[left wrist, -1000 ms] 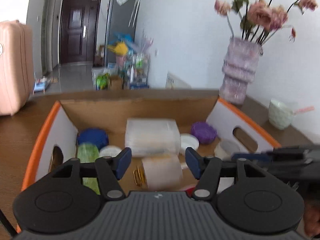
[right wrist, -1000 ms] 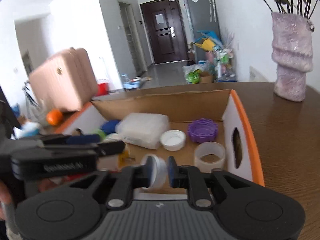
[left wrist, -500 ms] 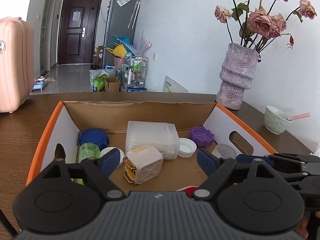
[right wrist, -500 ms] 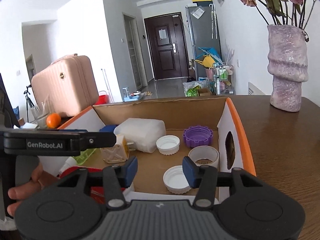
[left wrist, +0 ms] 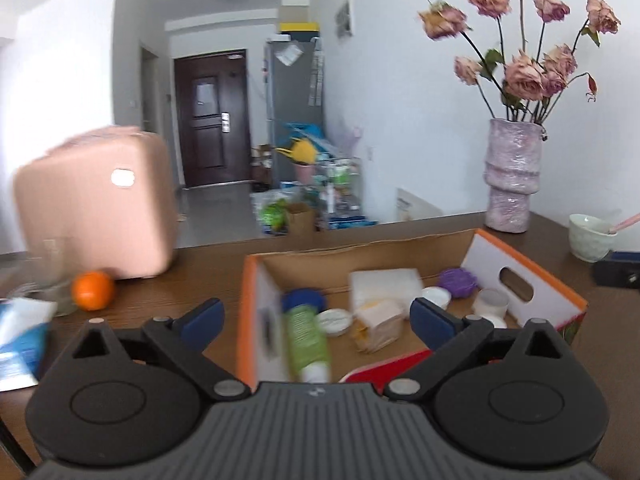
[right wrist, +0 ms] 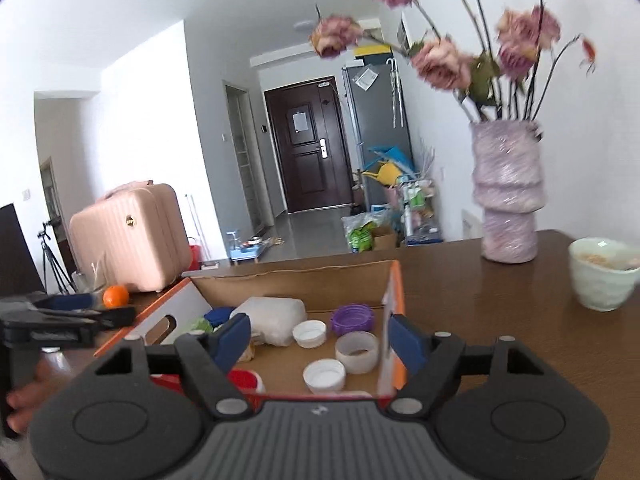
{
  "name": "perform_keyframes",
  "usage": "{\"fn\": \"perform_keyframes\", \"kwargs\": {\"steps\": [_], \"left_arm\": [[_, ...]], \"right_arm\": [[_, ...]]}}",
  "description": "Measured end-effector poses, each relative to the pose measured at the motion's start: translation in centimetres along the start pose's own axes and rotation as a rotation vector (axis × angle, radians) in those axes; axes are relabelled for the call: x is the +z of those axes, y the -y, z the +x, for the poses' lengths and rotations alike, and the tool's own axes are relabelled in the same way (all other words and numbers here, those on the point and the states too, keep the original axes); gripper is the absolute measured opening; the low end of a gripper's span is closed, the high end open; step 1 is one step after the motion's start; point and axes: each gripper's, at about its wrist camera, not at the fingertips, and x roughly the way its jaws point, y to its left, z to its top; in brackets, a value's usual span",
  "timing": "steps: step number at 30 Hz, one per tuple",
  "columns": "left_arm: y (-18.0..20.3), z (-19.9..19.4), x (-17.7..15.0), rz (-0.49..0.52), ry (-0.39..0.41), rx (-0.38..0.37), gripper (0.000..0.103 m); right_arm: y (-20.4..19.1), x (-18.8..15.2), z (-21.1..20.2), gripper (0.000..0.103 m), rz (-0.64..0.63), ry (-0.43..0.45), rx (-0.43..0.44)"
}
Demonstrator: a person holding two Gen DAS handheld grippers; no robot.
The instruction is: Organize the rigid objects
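An open cardboard box (left wrist: 532,276) (right wrist: 394,300) with orange rims stands on the wooden table. It holds a frosted plastic case (left wrist: 384,282) (right wrist: 276,316), a small cream container (left wrist: 378,322), a green tube (left wrist: 306,336), a blue lid (left wrist: 304,300), a purple lid (left wrist: 458,282) (right wrist: 352,318), white caps (right wrist: 324,376) and a clear ring (right wrist: 357,351). My left gripper (left wrist: 316,316) is open and empty, above the box's near left side. My right gripper (right wrist: 322,338) is open and empty, above the box's near right corner.
A purple vase of dried roses (left wrist: 514,176) (right wrist: 508,196) and a pale green cup (left wrist: 590,236) (right wrist: 604,278) stand right of the box. An orange (left wrist: 93,290) (right wrist: 116,296), a glass and tissue packs (left wrist: 20,340) lie left. A pink suitcase (left wrist: 96,208) stands behind.
Both grippers opened, dropping the cream container and a white cap into the box, then pulled back and up. The left view swung to the left.
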Motion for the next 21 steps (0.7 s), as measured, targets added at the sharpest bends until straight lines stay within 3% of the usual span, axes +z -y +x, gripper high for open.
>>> {"fn": "perform_keyframes", "kwargs": {"steps": [6,13,21], "left_arm": [[-1.7,-8.5,-2.1,0.004,0.054,0.052,0.103],[-0.3,-15.1,-3.1,0.035,0.130,0.038,0.103],[0.3,-20.9,-5.4,0.021,0.160,0.027,0.103]], "right_arm": [[-2.9,-0.7,-6.6,0.086,-0.112,0.048,-0.011],[-8.3,-2.3,-12.1,0.087,-0.293,0.088,-0.027],[-10.3,-4.3,-17.2,0.088,-0.233,0.111,-0.027]]}}
